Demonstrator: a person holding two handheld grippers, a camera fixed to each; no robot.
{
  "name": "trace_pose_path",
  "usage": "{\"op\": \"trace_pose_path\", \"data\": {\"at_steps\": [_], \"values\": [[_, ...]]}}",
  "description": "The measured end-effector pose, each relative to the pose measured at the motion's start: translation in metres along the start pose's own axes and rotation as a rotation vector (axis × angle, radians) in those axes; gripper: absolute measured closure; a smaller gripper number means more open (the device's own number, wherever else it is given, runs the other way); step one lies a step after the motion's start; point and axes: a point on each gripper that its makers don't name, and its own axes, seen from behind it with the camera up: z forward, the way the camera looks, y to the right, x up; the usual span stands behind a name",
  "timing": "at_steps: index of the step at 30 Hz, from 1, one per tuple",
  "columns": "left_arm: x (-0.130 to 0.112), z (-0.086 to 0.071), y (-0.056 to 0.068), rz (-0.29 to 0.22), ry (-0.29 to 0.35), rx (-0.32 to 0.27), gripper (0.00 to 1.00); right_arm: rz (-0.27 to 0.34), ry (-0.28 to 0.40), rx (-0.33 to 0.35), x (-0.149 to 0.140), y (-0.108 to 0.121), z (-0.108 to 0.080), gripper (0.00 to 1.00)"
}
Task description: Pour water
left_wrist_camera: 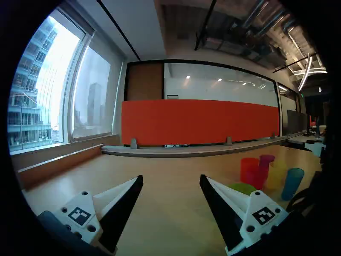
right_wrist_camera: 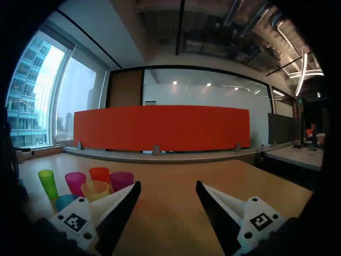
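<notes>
The left gripper (left_wrist_camera: pixel 171 176) is hovering above the wooden bench (left_wrist_camera: pixel 170 209), its jaws standing wide open and holding nothing; the coloured cups (left_wrist_camera: pixel 255 173) are clustering on the bench to its right; the right gripper (right_wrist_camera: pixel 168 183) is hovering likewise, jaws spread wide and empty; here the cups (right_wrist_camera: pixel 95 187) are sitting just left of its left finger; an orange screen (right_wrist_camera: pixel 162 128) is running along the bench's far side.
</notes>
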Motion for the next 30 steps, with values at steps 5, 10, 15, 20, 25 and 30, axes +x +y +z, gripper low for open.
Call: {"op": "trace_pose_path", "data": {"at_steps": [5,10,15,20,25,30], "values": [[0.0002,0.0000,-0.0003,0.000,0.000,0.000,0.01,0.000,0.000,0.000,-0.0004,-0.0003,-0.0004,0.00],[0.0002,0.0001,-0.0004,0.000,0.000,0.000,0.01,0.000,0.000,0.000,-0.0006,-0.0004,-0.0003,0.00],[0.0001,-0.0001,-0.0007,0.000,0.000,0.000,0.01,0.000,0.000,0.000,-0.0005,-0.0003,-0.0001,0.00],[-0.0003,-0.0002,-0.0007,0.000,0.000,0.000,0.01,0.000,0.000,0.000,-0.0006,-0.0006,0.0010,0.00],[-0.0001,-0.0001,-0.0009,0.000,0.000,0.000,0.01,0.000,0.000,0.000,-0.0008,-0.0004,0.0019,0.00],[0.0002,-0.0001,-0.0009,0.000,0.000,0.000,0.01,0.000,0.000,0.000,-0.0006,-0.0004,0.0015,0.00]]}}
